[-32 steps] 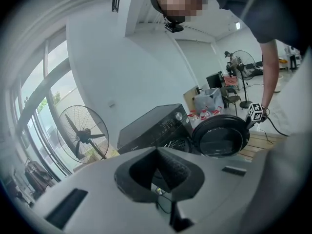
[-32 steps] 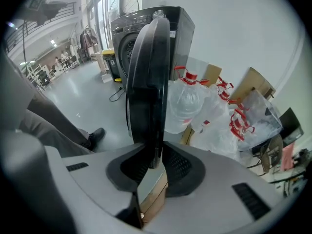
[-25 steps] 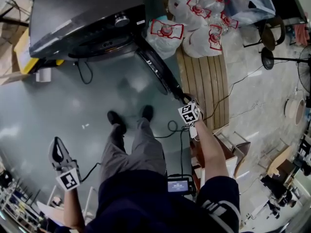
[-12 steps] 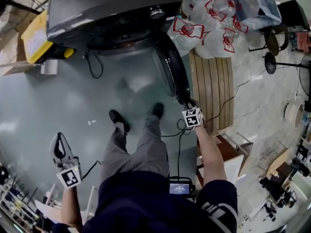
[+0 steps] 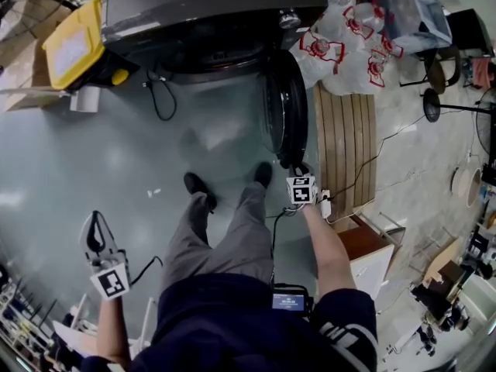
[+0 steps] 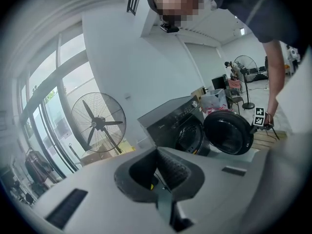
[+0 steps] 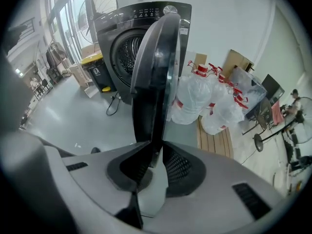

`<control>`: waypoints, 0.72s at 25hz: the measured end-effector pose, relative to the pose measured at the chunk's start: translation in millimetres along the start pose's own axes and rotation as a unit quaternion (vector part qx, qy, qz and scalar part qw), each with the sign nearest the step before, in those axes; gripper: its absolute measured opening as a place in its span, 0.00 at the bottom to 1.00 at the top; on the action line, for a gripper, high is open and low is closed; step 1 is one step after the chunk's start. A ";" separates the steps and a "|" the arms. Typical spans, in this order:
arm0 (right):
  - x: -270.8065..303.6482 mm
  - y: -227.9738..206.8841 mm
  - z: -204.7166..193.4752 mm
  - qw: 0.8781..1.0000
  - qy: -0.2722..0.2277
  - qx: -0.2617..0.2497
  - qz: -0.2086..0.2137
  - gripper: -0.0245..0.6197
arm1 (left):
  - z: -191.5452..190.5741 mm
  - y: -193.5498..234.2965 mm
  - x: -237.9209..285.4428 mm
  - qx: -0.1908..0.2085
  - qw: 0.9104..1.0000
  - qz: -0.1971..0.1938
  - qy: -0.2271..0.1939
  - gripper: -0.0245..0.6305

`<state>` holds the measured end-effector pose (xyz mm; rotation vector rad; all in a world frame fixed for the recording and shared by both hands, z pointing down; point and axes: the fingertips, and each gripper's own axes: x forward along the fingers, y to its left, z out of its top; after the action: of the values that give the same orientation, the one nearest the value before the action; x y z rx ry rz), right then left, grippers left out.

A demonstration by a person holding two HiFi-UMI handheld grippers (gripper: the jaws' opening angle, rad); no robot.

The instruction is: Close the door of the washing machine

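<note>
Black and round, the door (image 5: 285, 107) of the washing machine (image 5: 209, 14) is standing about half open. It is sticking out from the machine's right front corner toward the person. The right gripper (image 5: 297, 167) is pinching the door's outer edge, with the rim sitting tight between its jaws. The left gripper (image 5: 94, 235) is hanging low by the person's left side, well apart from the machine. Its jaws are pressing together on nothing.

A wide stretch of grey floor (image 5: 116, 161) is lying to the left of the door, in front of the round hole. A black cable (image 5: 159, 99) is curling there near the machine's foot. On the door's other side, a wooden pallet (image 5: 345, 146) is lying just beside it. Bags of water bottles (image 5: 341, 45) are crowding near the hinge. A yellow box (image 5: 74, 45) is sitting by the machine's left corner.
</note>
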<state>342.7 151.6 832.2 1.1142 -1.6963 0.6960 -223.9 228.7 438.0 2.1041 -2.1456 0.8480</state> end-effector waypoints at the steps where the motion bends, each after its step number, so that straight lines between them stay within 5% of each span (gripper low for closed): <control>1: 0.1 8.3 0.5 1.000 0.000 0.003 -0.003 0.18 | -5.5 7.6 -3.4 -0.002 1.000 0.001 -0.001 0.07; 12: 8.2 63.2 11.3 0.999 0.002 0.044 -0.021 0.19 | -46.6 50.3 -11.7 -0.013 1.000 -0.004 -0.017 0.07; 18: 10.8 95.4 23.8 0.999 0.009 0.047 -0.021 0.20 | -47.7 40.2 7.3 -0.038 0.997 -0.048 -0.043 0.07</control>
<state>245.3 168.1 836.9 1.2030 -1.6342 0.7630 -278.8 238.2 466.9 2.2236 -2.0616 0.6694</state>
